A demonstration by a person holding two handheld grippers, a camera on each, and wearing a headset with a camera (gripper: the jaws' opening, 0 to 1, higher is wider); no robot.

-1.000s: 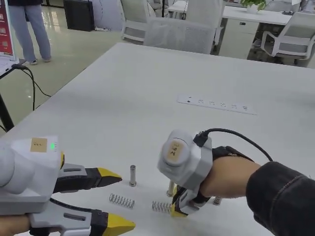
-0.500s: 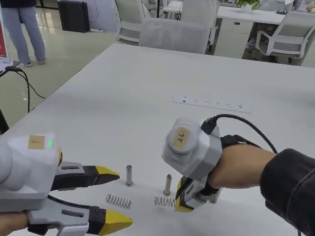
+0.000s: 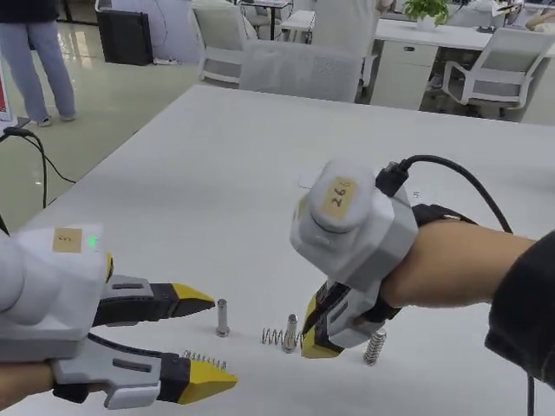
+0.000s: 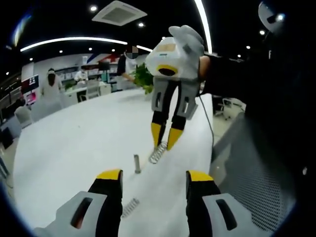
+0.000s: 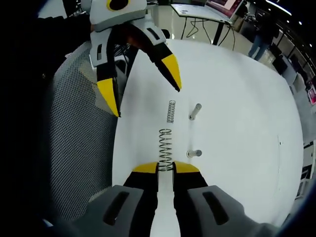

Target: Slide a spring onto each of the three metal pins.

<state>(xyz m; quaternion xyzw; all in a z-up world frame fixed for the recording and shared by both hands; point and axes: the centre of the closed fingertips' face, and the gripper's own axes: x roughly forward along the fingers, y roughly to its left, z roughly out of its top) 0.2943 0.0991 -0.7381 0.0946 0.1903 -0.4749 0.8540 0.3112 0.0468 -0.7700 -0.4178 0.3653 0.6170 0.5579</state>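
The right tool point(image 5: 166, 169) has its two jaws pressed close on one end of a spring point(image 5: 165, 148). This spring lies flat, low over the white desk point(image 3: 260, 173), and reaches forward from the yellow tips. In the right gripper view the second pin point(image 5: 194, 153) stands just beside the held spring, not inside it. The first pin point(image 5: 195, 111) stands farther on, apart from it. Both pins are upright and bare.

A loose spring point(image 5: 171, 110) lies flat on the desk near the first pin, more or less in line with the held one. In the head view the lower jaw of the left tool covers one part of it.

The left tool point(image 3: 204, 338) is spread wide, and nothing is between its jaws. It hangs a little over the desk, its yellow tips pointing toward the first pin and the loose spring, without touching them.

On the other side of the right tool, in the head view, one more spring point(image 3: 375, 347) stands almost upright on the desk, a little tilted. A small metal cap shows at its top, so it seems to sit around a third pin, but I cannot tell this for sure. A black cable runs from the right tool over the person's wrist.
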